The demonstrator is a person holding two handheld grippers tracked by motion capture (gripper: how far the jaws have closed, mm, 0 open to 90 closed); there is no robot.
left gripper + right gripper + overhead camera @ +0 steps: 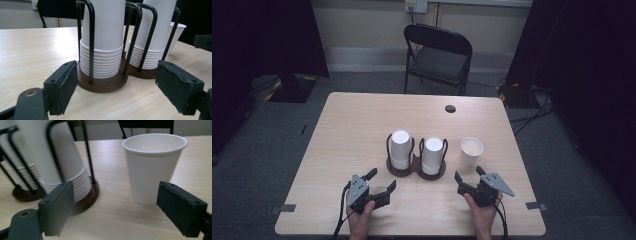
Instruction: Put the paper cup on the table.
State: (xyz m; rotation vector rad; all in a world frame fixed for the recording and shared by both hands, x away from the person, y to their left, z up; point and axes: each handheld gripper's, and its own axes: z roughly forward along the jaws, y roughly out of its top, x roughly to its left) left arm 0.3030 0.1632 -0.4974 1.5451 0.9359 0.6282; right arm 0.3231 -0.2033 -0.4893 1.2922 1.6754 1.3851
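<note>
Dark curtains close in both sides of the room, and a black folding chair (438,55) stands beyond the far edge of the pale wooden table (357,120). Take the brown two-ring cup holder (416,169) near the table's middle as the marker: two upside-down stacks of white paper cups (401,148) sit inside its wire hoops, and a single loose paper cup (471,152) stands upright just to the holder's right, apart from it.

Nearer the person than the holder, the left gripper (381,181) hovers with jaws spread wide and empty, aimed at the holder's left ring. The right gripper (470,176), likewise wide and empty, faces the loose cup.

To my eye the risks are plain. That thin-walled cup could crumple under a hard squeeze, or tip if one pad (59,207) nudges it first. A left jaw might snag a wire hoop (90,37) and drag the whole holder.
</note>
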